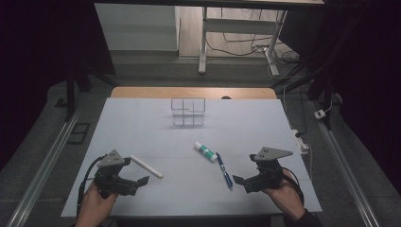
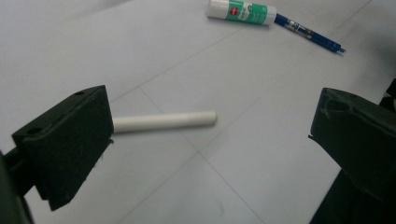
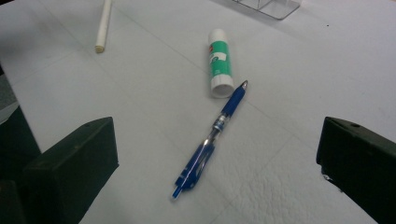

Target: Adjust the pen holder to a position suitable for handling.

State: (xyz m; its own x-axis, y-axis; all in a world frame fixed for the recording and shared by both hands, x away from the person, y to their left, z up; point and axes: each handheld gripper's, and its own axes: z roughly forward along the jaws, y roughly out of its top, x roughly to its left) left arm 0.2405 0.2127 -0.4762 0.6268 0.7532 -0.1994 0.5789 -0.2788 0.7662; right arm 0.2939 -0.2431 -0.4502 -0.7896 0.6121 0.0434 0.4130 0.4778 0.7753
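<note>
A: Where do the two grippers stand?

B: Both sit low at the near edge of the white table (image 1: 142, 123), one in each hand. The left gripper (image 1: 135, 182) has its jaws spread wide and holds nothing; the white stick (image 1: 146, 166) lies just beyond it, pointing away to the right. In the left gripper view one end of the stick (image 2: 166, 121) runs behind the left jaw, but nothing pinches it — it lies flat on the table.

A: And the right one?

B: The right gripper (image 1: 241, 182) is equally wide and empty. It faces the blue pen (image 3: 210, 140), which lies between its jaws in the right gripper view, near but untouched. The pen's tip comes just beside the end of the green-and-white glue stick (image 3: 219, 63); I cannot tell whether they touch.

A: Why the wide jaws?

B: My guess — each hand is lined up on the item nearest to it, open enough to straddle it. The clear divided organizer (image 1: 188, 111) stands at the far middle of the table, well apart from all three, and looks like the likely destination.

A: So nothing is lifted yet?

B: Nothing. All three things lie loose on the table.
</note>
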